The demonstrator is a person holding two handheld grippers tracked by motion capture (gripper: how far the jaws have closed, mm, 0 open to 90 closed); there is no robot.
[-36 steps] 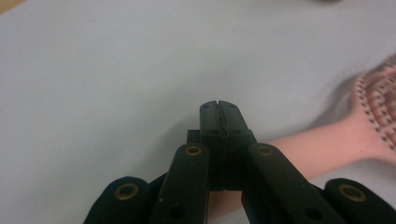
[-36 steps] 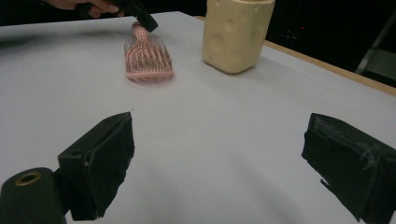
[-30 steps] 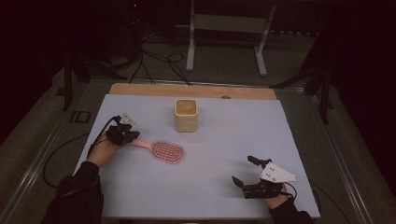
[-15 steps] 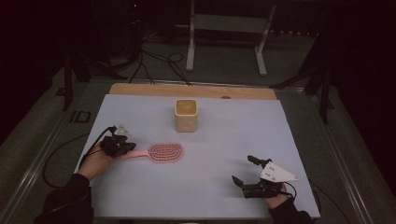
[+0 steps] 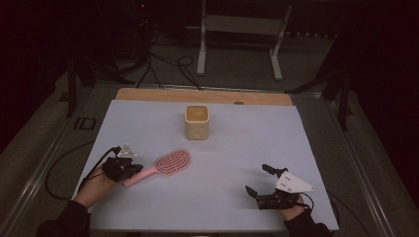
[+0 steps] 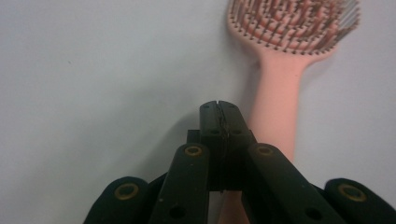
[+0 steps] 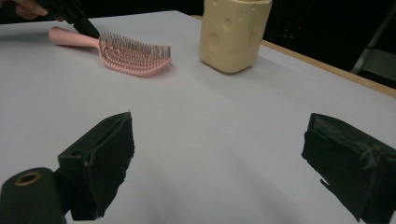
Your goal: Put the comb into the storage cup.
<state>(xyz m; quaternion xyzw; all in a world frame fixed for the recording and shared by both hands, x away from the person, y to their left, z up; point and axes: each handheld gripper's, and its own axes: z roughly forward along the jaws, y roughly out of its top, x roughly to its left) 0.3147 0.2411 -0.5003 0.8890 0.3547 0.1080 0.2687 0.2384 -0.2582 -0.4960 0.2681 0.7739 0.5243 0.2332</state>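
Your left gripper point(image 5: 129, 169) has its fingers pressed together, empty, touching the handle of the pink plastic paddle hairbrush point(image 5: 165, 165) — its long axis runs up-right toward the cream cup point(image 5: 197, 122). Your right gripper point(image 5: 262, 183), fingers wide, sits well apart on the pale worktop point(image 5: 237, 148).

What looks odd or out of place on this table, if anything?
Nothing is spilled or broken. The pink hairbrush lies slantwise, bristles up, beside the left gripper, whose jaws are shut with nothing between them. The yellow cup stands upright, apart from it. The right gripper rests open, away from both.
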